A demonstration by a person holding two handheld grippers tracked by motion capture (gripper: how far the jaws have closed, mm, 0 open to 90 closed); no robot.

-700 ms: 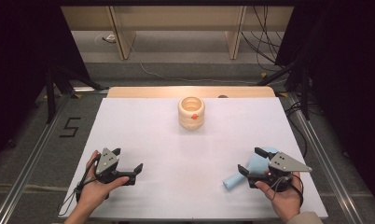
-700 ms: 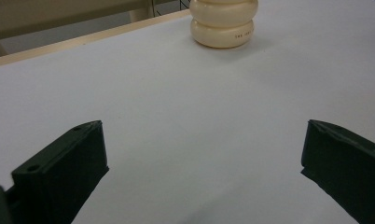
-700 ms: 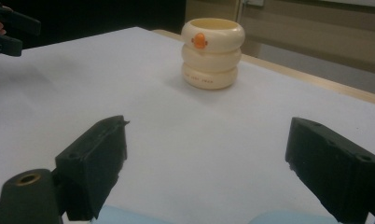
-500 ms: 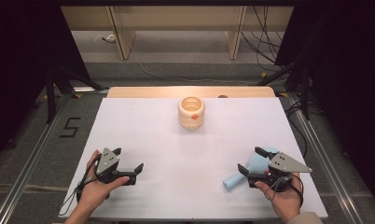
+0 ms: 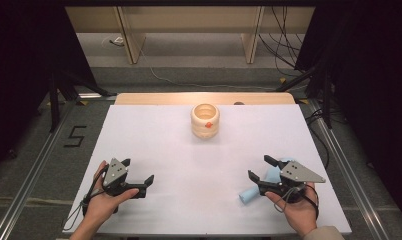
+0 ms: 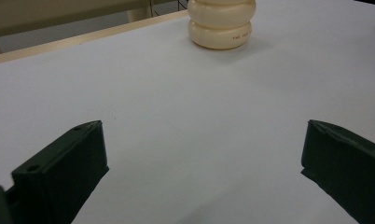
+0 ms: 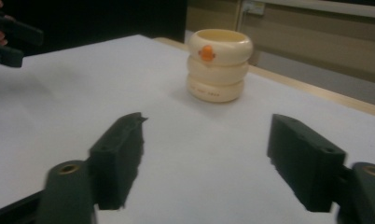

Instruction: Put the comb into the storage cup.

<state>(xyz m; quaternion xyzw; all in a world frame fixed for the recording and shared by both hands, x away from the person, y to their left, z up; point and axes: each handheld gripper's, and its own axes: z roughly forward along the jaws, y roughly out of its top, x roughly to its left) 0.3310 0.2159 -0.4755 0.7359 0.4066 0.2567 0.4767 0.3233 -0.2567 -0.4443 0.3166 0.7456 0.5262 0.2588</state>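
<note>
**Blue tube lies under the right hand, jaws aimed past it**

High view: The right gripper [image 5: 259, 167] hangs with its jaws spread and nothing between them. The pale blue tube [image 5: 248, 196] rests on the white table [image 5: 189, 210] just below and to the person's side of those jaws. Its long axis runs slantwise from the near end up under the gripper's body. The left gripper [image 5: 137, 171], also spread and empty, sits well apart across the table. The cream ringed cup [image 5: 205, 121] stands at the far middle.

Left gripper view: The wide-apart jaws of the left gripper [image 6: 204, 154] frame bare table, with the cup [image 6: 221, 25] far ahead.

Right gripper view: The right gripper [image 7: 206, 158] looks straight towards the cup [image 7: 219, 65]. The right hand, judged nearer, would likely need to draw back and tip down to reach the tube.
</note>
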